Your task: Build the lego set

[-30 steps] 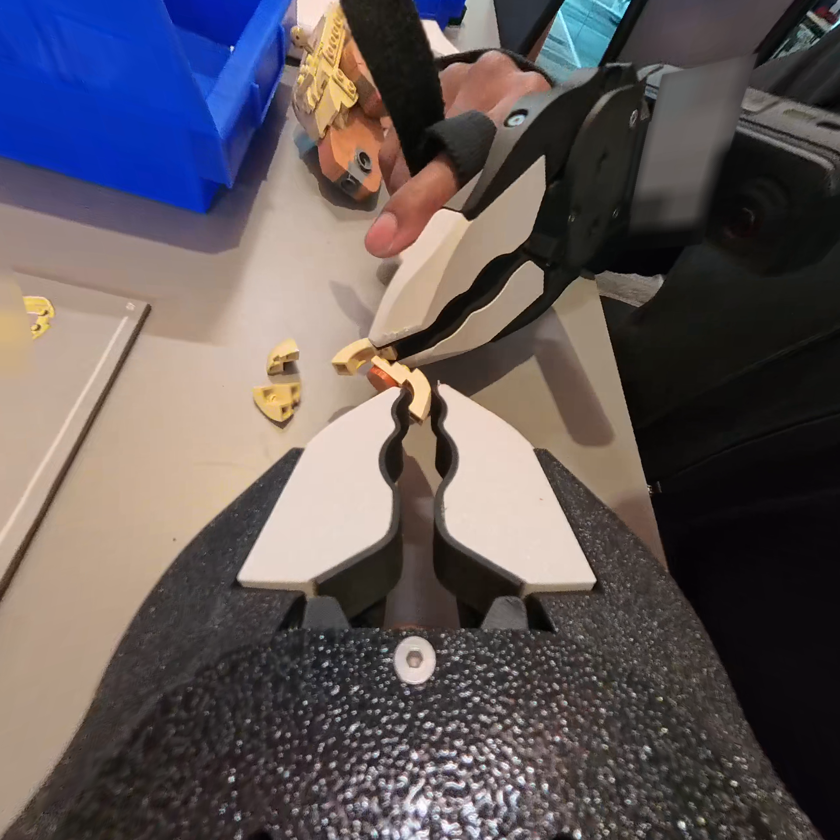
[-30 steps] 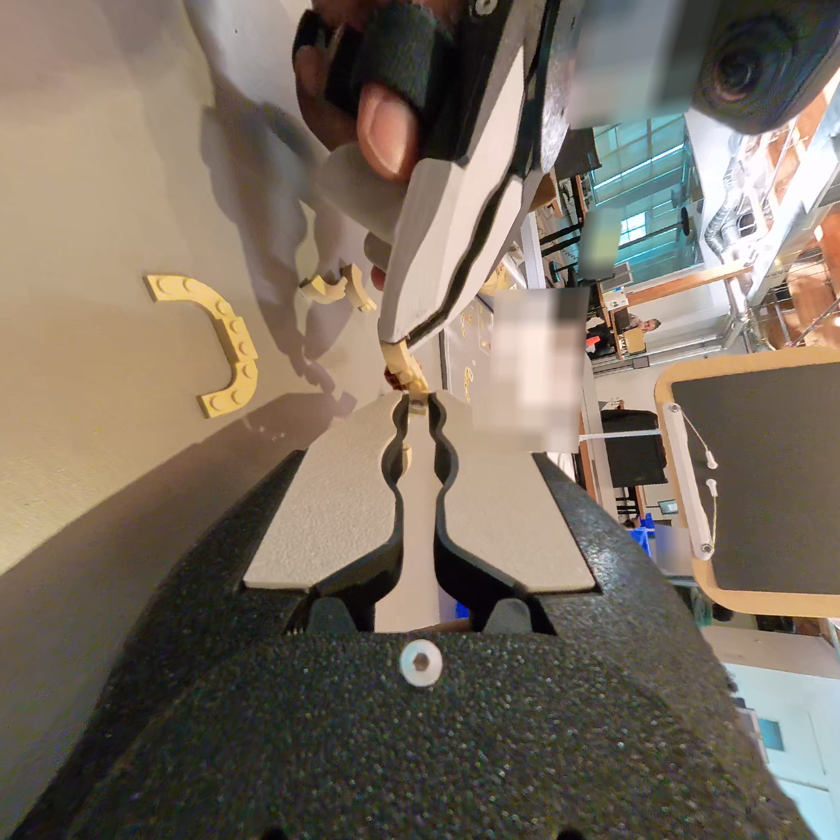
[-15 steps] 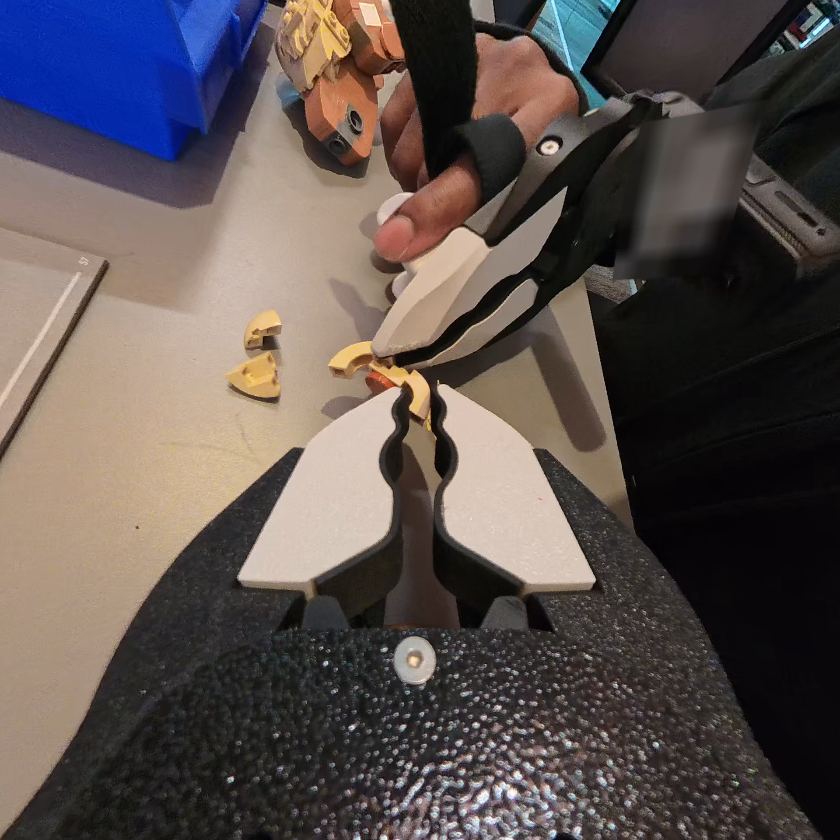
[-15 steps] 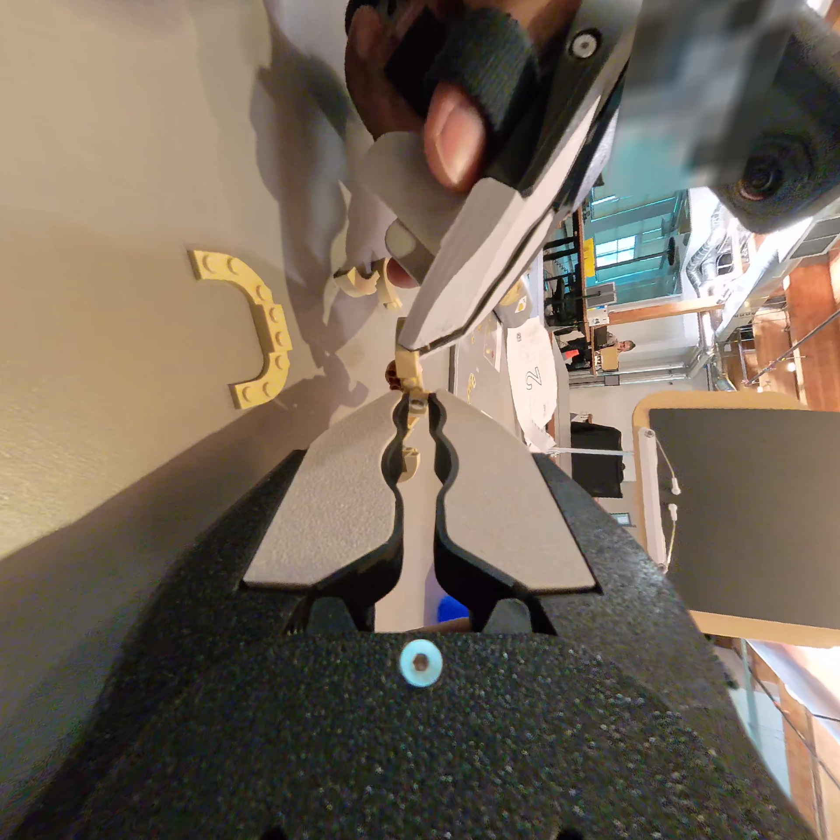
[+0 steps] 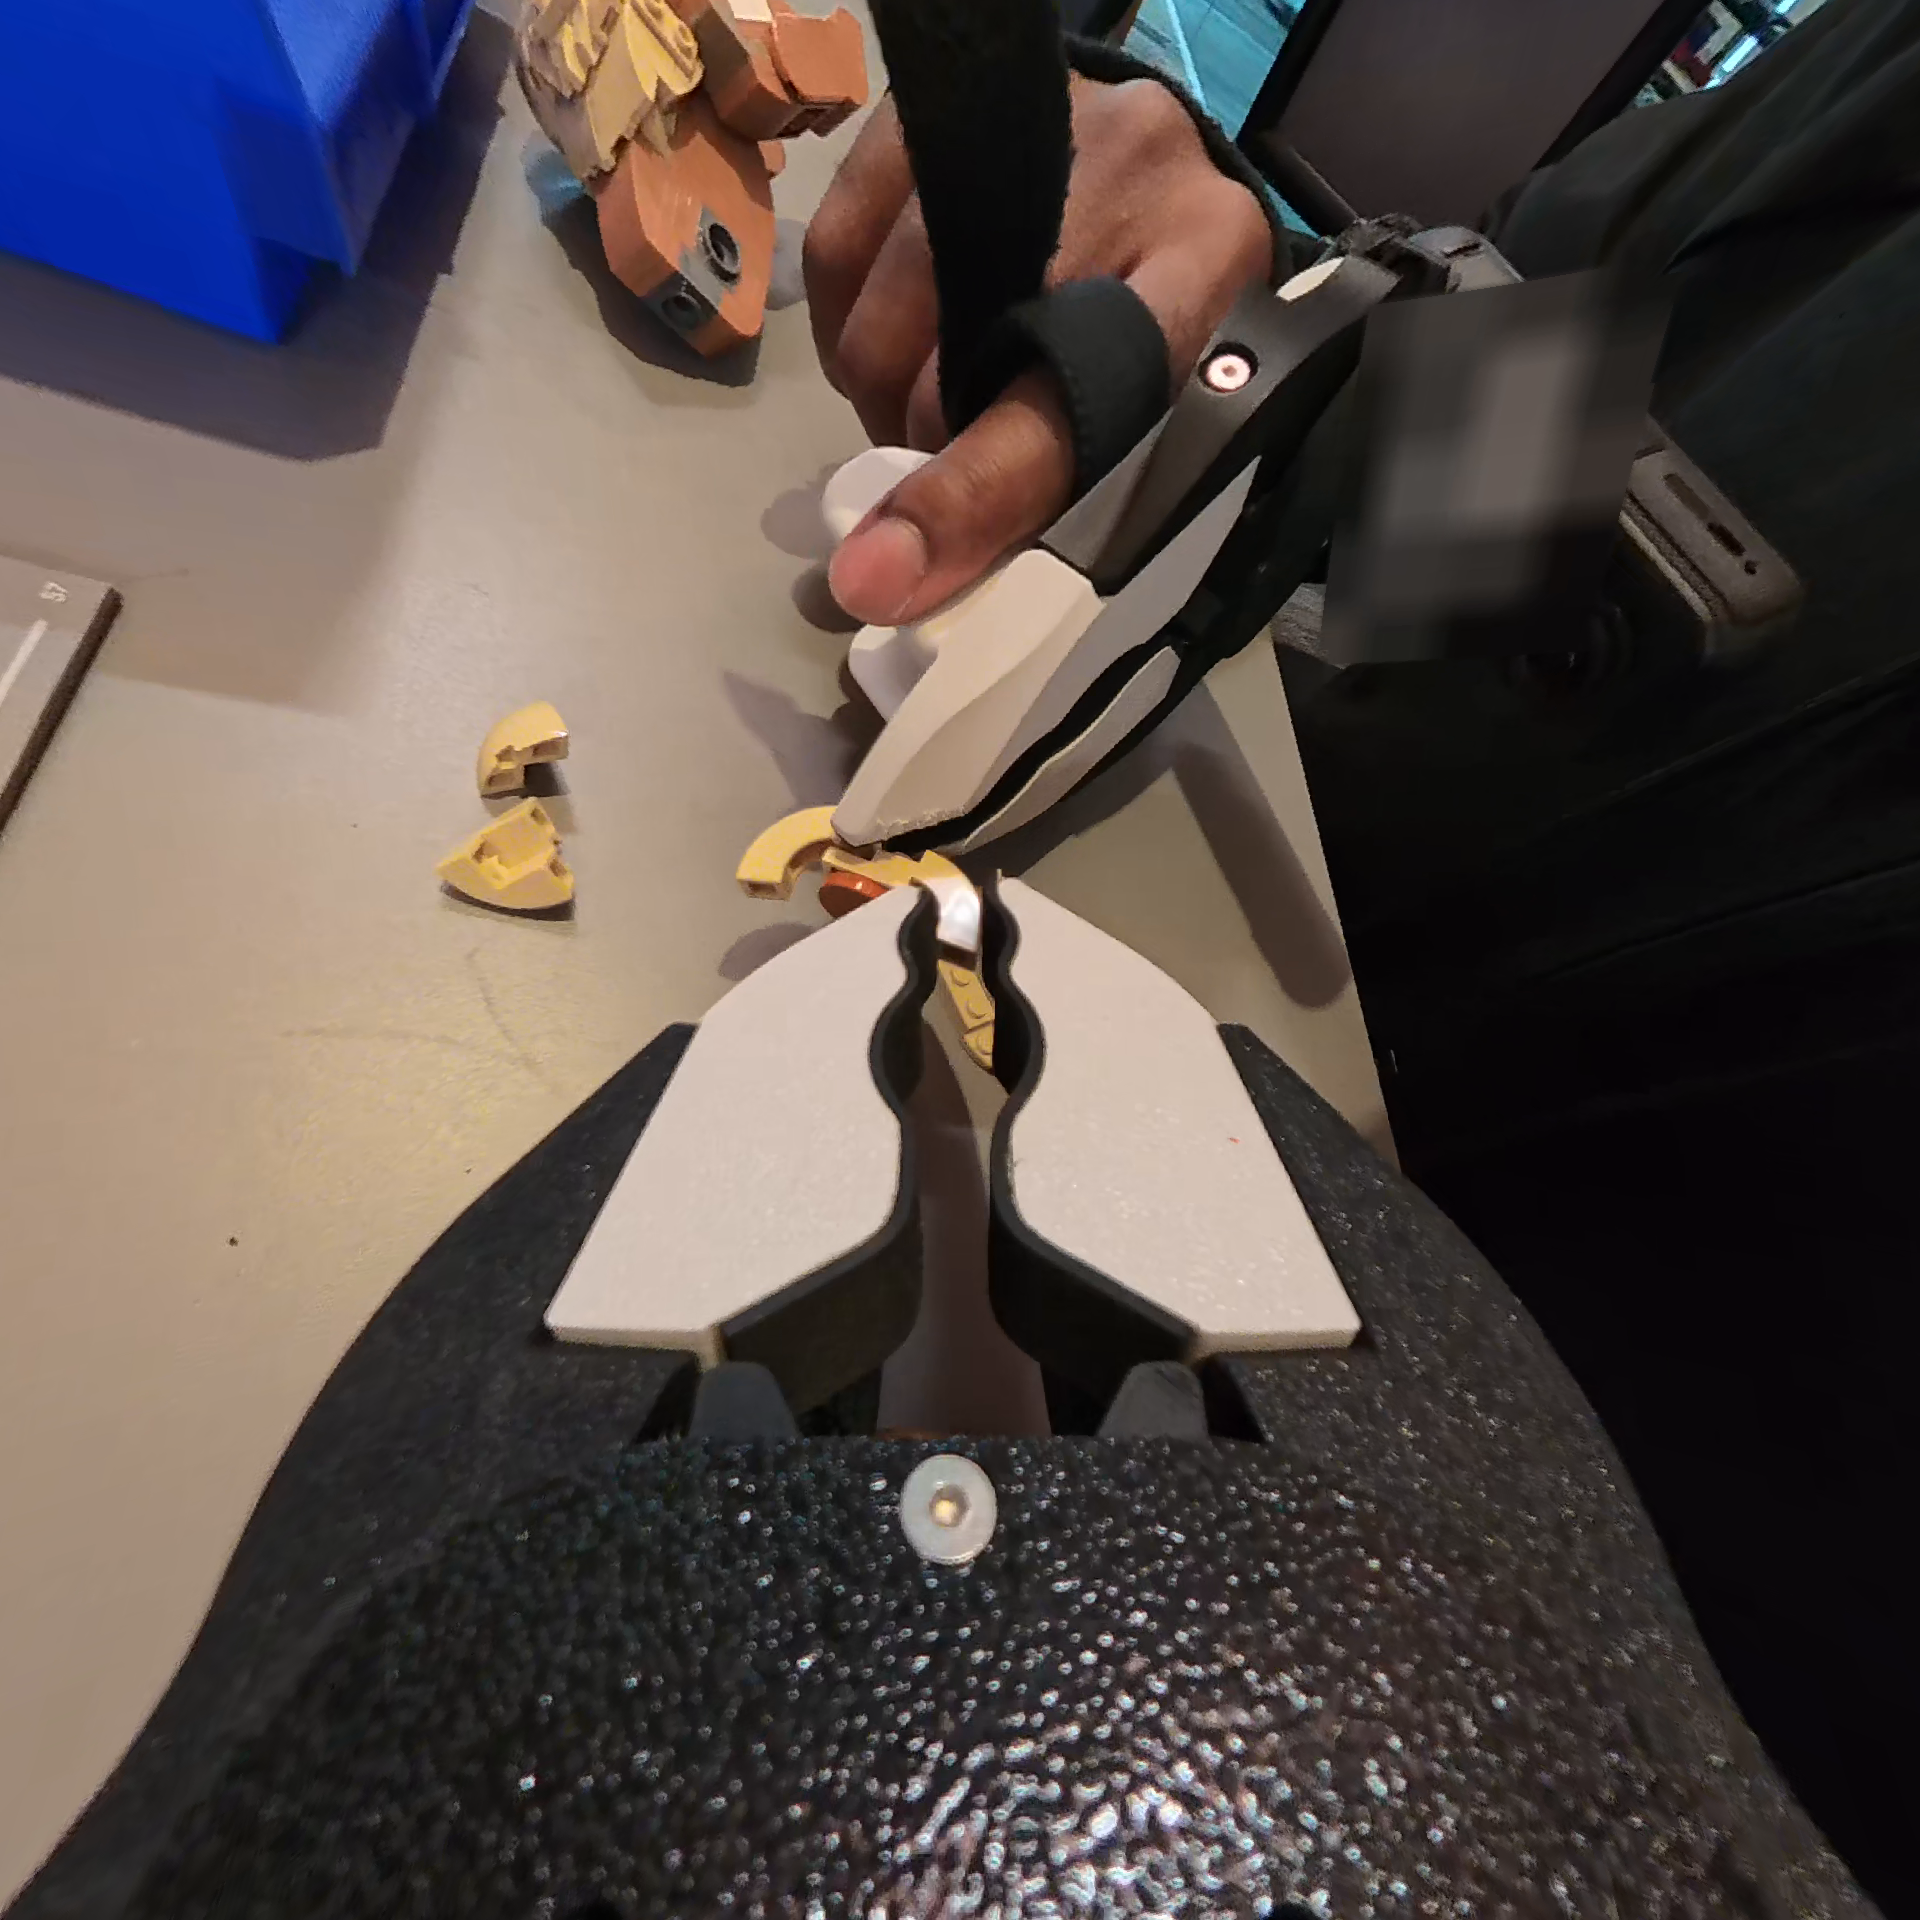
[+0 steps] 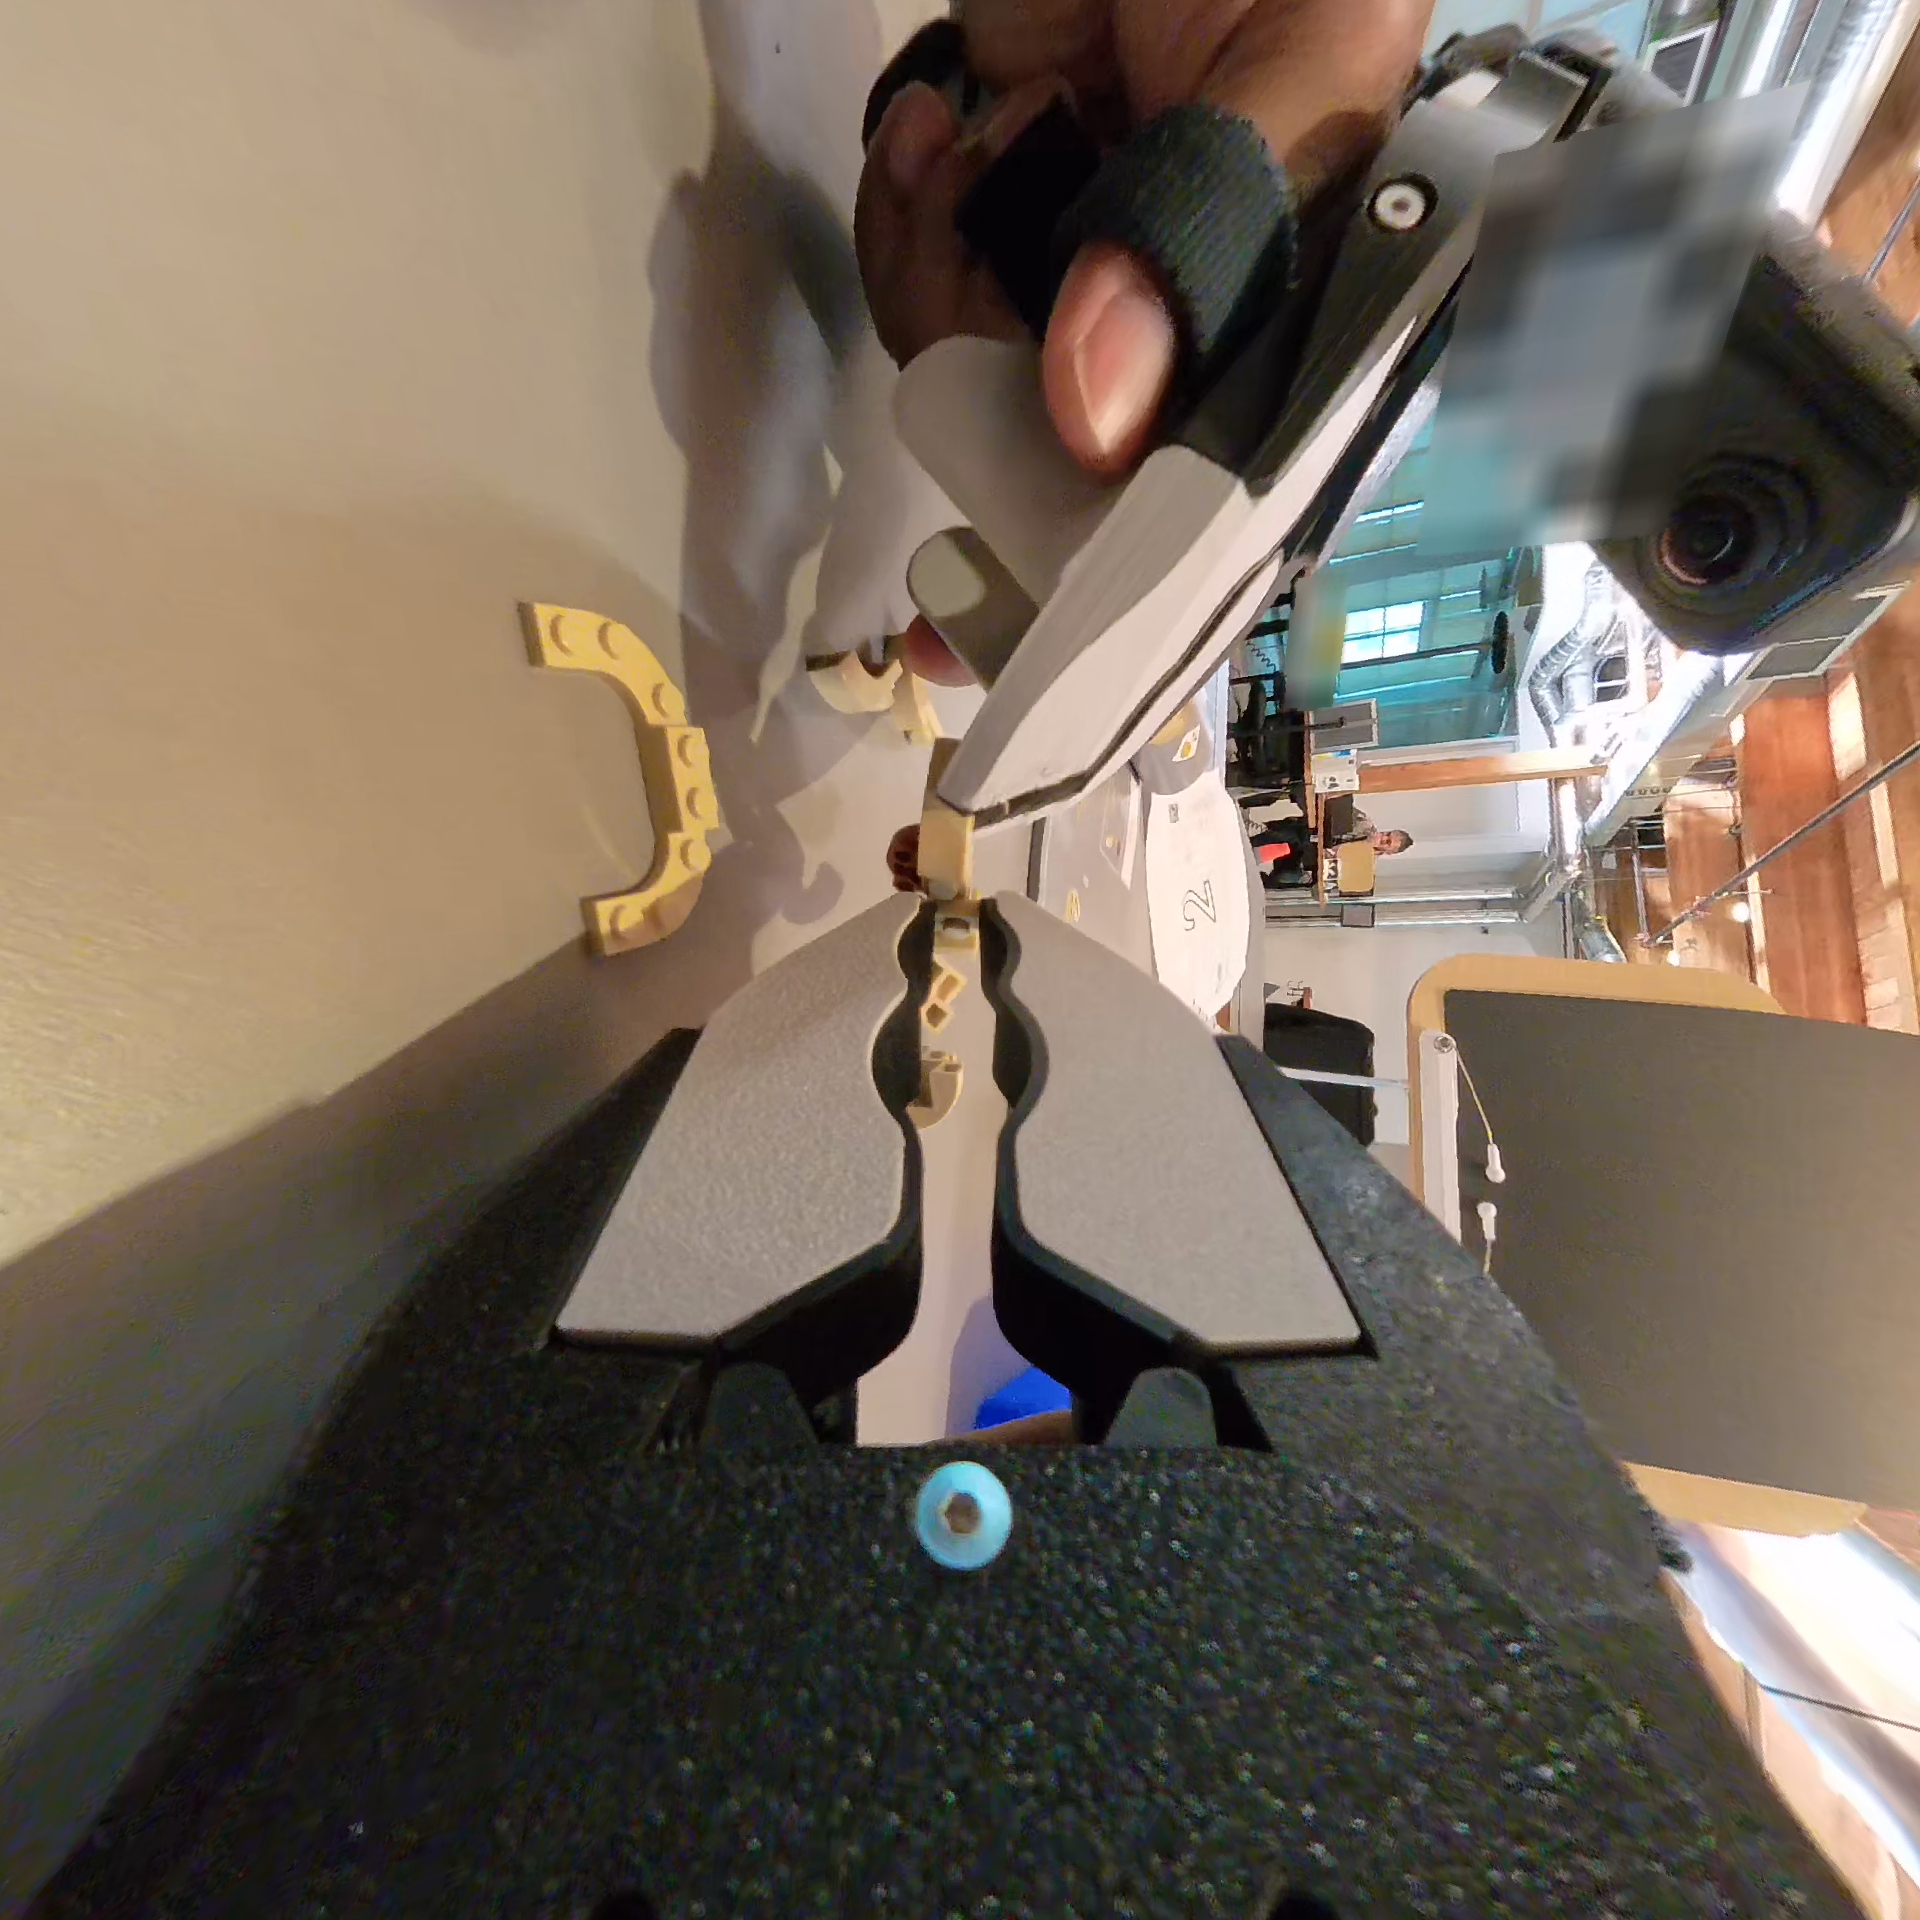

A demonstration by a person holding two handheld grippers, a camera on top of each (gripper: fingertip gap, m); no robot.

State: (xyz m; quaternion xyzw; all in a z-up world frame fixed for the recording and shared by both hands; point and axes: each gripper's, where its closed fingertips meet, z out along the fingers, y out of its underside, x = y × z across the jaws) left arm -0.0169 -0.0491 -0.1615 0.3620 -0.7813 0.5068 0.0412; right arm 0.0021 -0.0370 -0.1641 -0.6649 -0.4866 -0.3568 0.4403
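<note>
A small assembly of tan curved bricks (image 5: 779,854) with a red-brown round piece (image 5: 847,891) hangs just above the grey table (image 5: 260,1091). My left gripper (image 5: 954,916) is shut on one tan arch end of it. My right gripper (image 5: 904,831) comes in from the upper right and is shut on the other end. In the right wrist view, my right gripper (image 6: 951,920) pinches a tan piece (image 6: 948,847), and the left gripper (image 6: 971,805) clamps the same assembly from above. A hand (image 5: 997,312) holds the right gripper.
Two loose tan quarter-dome bricks (image 5: 509,862) lie left of the grippers. A large tan arch plate (image 6: 675,769) lies on the table. A brown and tan brick model (image 5: 686,156) and a blue bin (image 5: 187,135) stand at the back. A grey board (image 5: 42,644) is far left. The tips of both grippers are at nearly the same place.
Both grippers stay shut on the tan assembly. The left view has swung a little to the right, so the loose bricks and the bin drift left. The right gripper has tilted steeper.
</note>
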